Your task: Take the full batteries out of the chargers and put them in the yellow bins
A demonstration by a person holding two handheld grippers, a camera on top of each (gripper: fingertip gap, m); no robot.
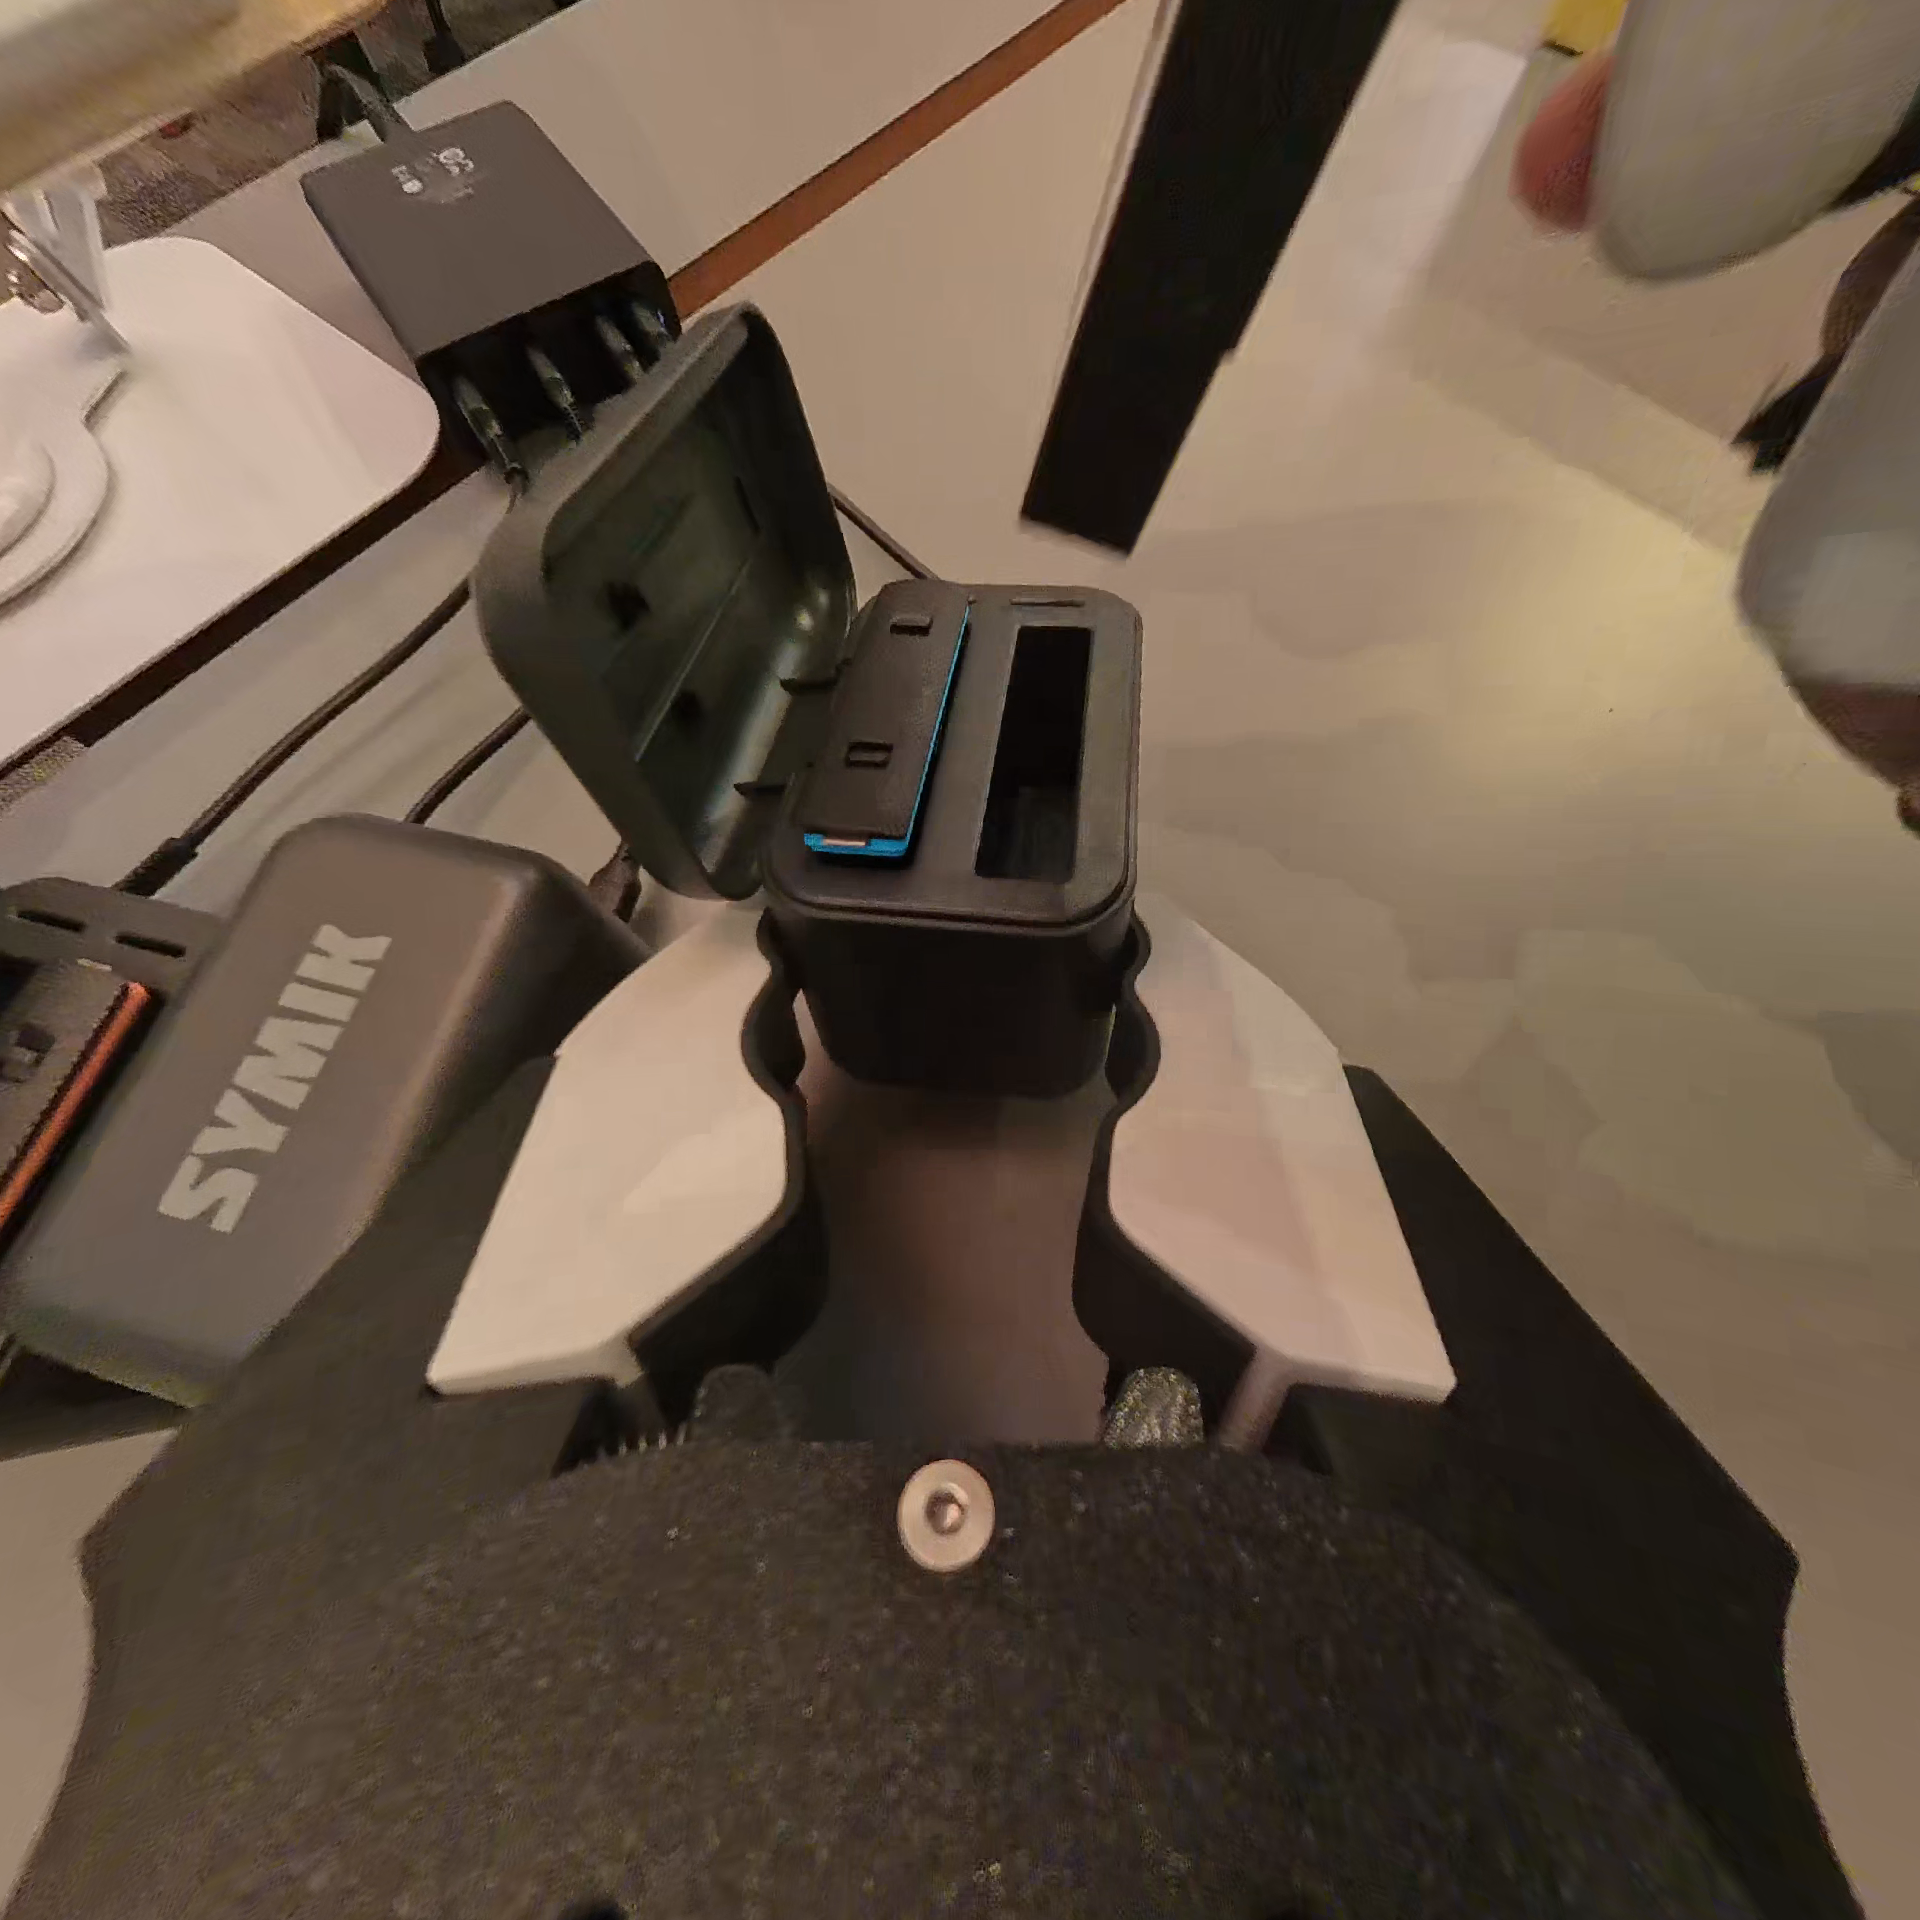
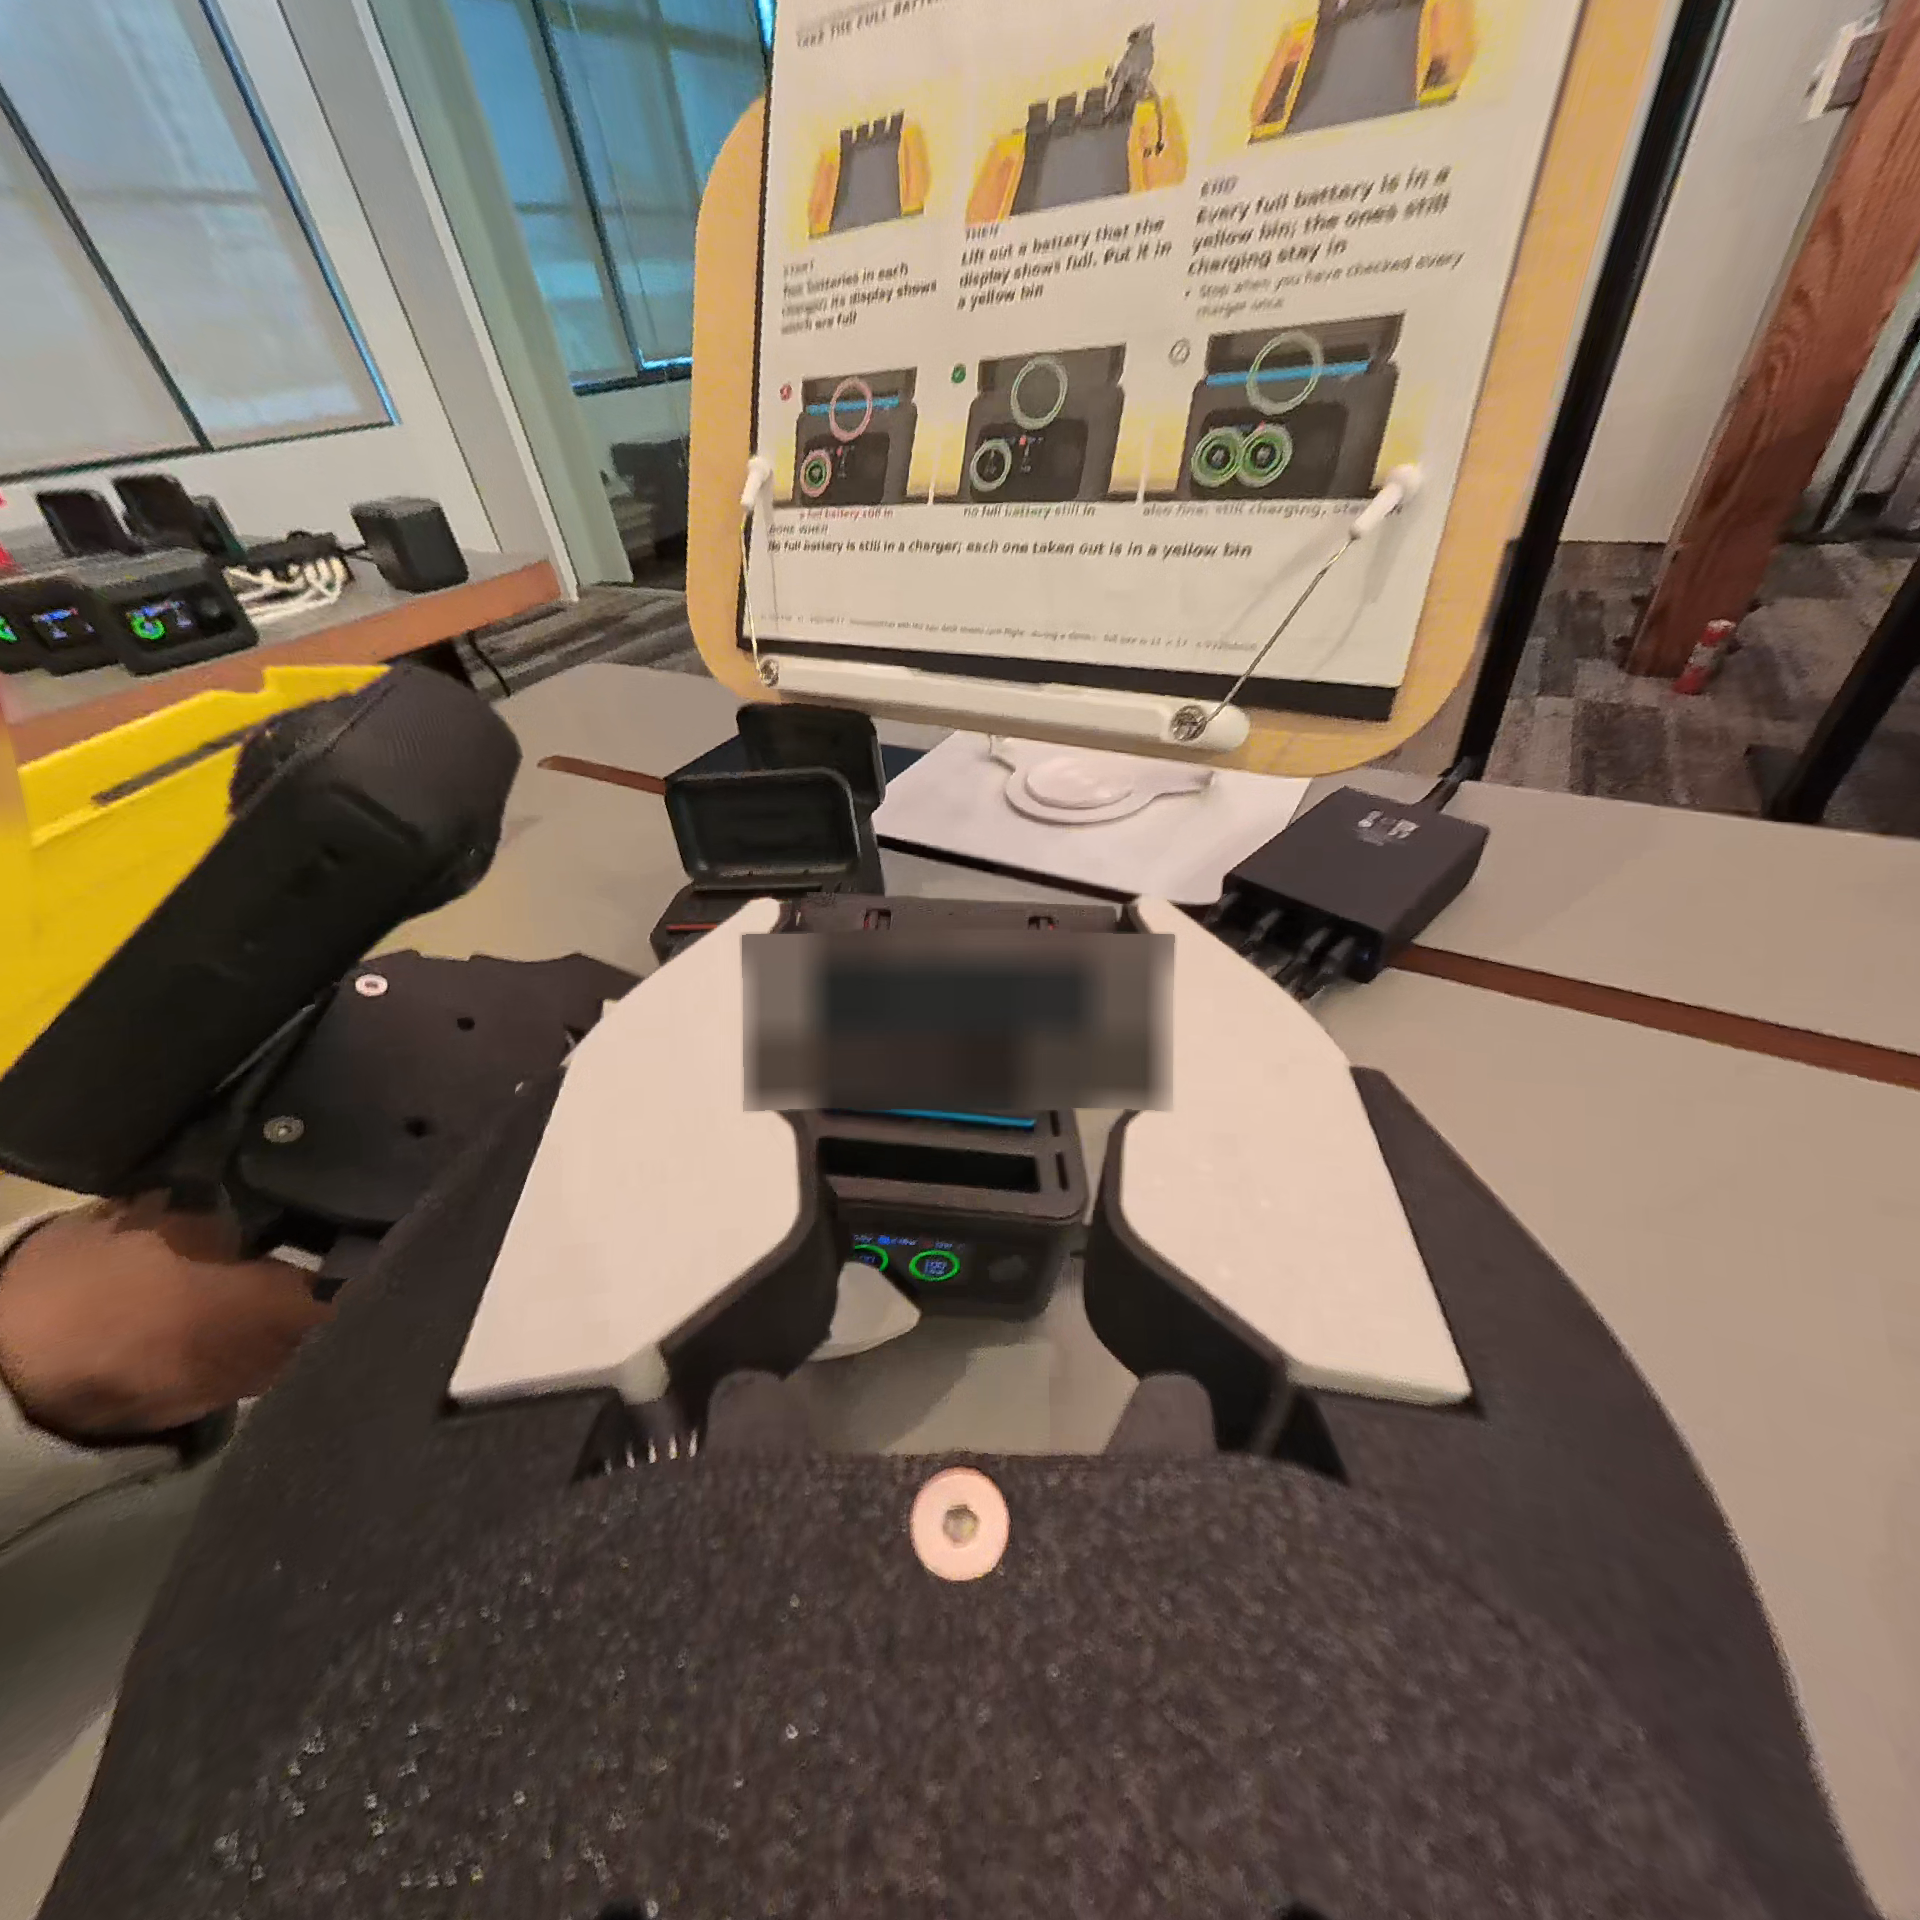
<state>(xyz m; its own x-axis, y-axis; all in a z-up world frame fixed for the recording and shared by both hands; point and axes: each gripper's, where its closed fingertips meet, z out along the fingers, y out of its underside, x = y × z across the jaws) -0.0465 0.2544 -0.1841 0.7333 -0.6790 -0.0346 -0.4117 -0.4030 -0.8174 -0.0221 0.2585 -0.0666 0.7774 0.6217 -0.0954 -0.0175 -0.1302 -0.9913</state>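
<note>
Table [image 2: 1621,1195]: grey top with a brown seam strip running across it; bare surface to the right of the charger.
Yellow bin [image 2: 94,821]: at the left edge of the right wrist view, behind the left gripper's body.
Charger [image 1: 951,831]: black two-slot box, lid [image 1: 665,613] swung open to the left, its display lit with green rings in the right wrist view.
Battery [image 1: 894,743]: black with a blue edge, seated in the left slot; the right slot is empty.
Left gripper [image 1: 951,997]: jaws narrow, clamped on the charger's body from both sides.
Right gripper [image 2: 956,940]: fingers spread wide — tips either side of the charger's lid, the spot between them blurred.
</note>
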